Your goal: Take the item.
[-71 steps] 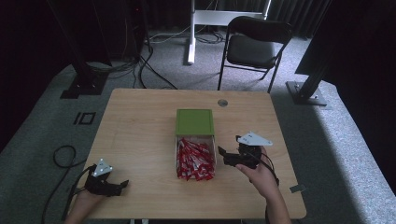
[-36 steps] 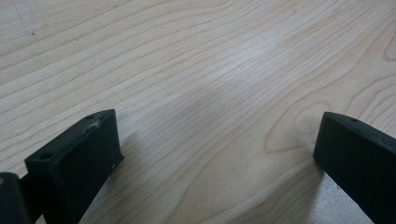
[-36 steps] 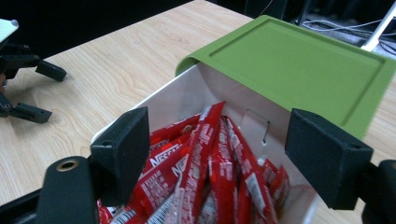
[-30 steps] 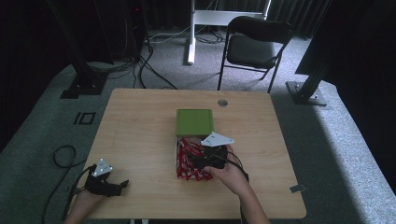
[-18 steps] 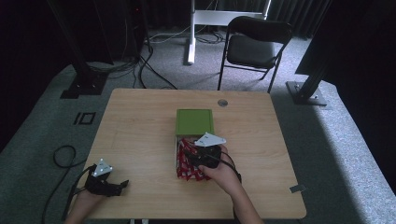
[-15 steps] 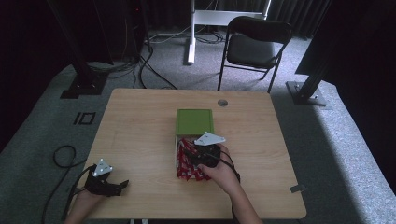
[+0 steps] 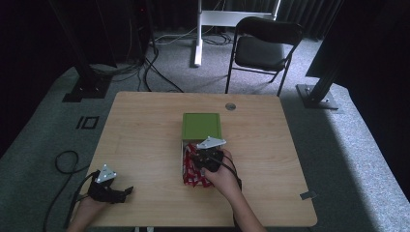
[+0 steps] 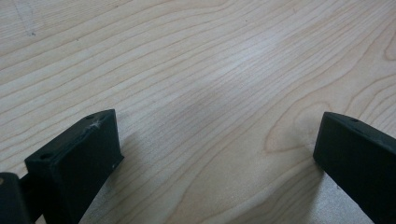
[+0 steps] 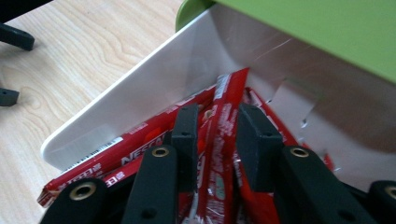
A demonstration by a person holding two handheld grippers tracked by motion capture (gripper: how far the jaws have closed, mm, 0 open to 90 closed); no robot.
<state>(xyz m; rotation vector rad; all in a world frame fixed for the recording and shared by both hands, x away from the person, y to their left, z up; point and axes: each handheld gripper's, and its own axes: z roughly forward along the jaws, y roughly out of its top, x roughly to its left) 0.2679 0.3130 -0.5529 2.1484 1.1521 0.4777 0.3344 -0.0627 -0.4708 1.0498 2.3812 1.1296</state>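
Dim room, daylight from right, sharp frames.

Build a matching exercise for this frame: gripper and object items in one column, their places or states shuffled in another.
Items:
1. left gripper
2. right gripper
3. green lid
4. red sachets

Places or states:
A. piled in the white box
B. jaws either side of one red sachet
C. at the far end of the box
D. open over bare table

Pairs: 1-D, 2-B, 3-C, 4-A
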